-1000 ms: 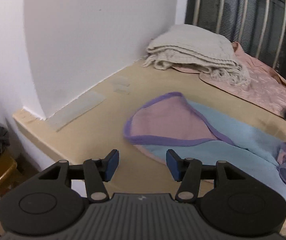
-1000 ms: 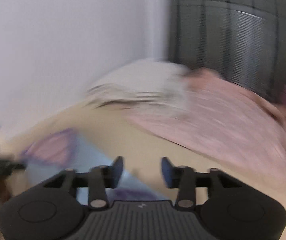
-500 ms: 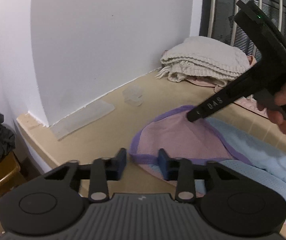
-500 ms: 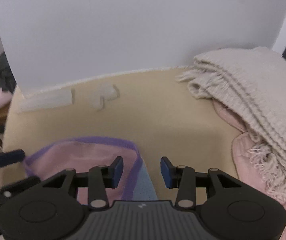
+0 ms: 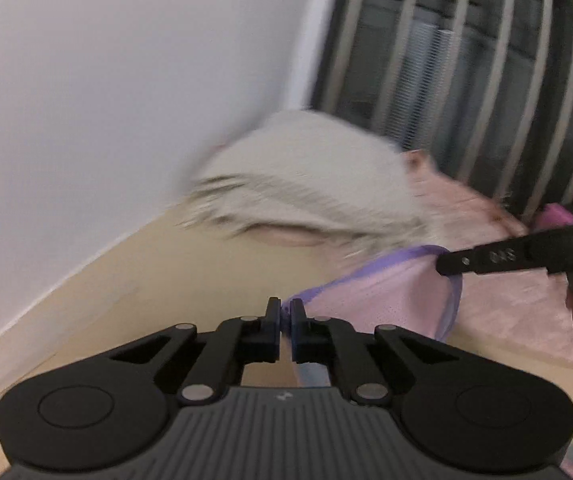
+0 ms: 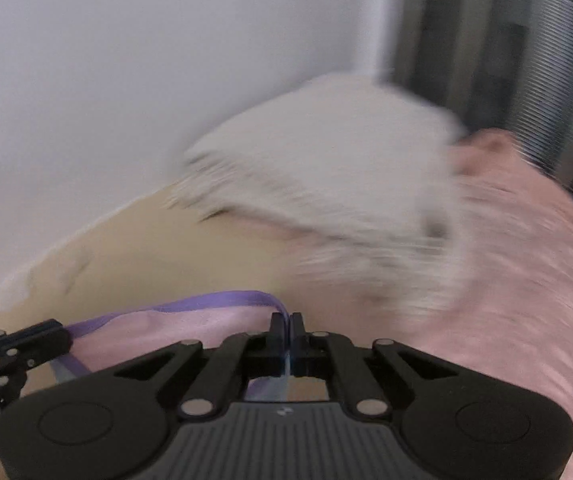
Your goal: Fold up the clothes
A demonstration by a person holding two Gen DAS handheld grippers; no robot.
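Left wrist view: left gripper (image 5: pixel 285 322), jaws pinched on the purple hem of the garment (image 5: pixel 390 300); right gripper (image 5: pixel 448 268) seen at far right, gripping the same hem.
Right wrist view: right gripper (image 6: pixel 287 334), jaws pressed on the hem, blue cloth showing between them; left gripper (image 6: pixel 56 338) at near left on the same hem.
Garment: pink-lilac panel with purple trim, held by one edge between both grippers over the table (image 5: pixel 190 280); whether it is lifted clear cannot be told.
Backdrop: folded blanket (image 5: pixel 306 184) far, pink cloth (image 6: pixel 526 280) to the right, both blurred.
Step in hand: a fold is judged under way, one edge gripped at two points.
Next move: the held edge is to be carried level over the rest of the garment, laid down aligned, then released by both grippers together.
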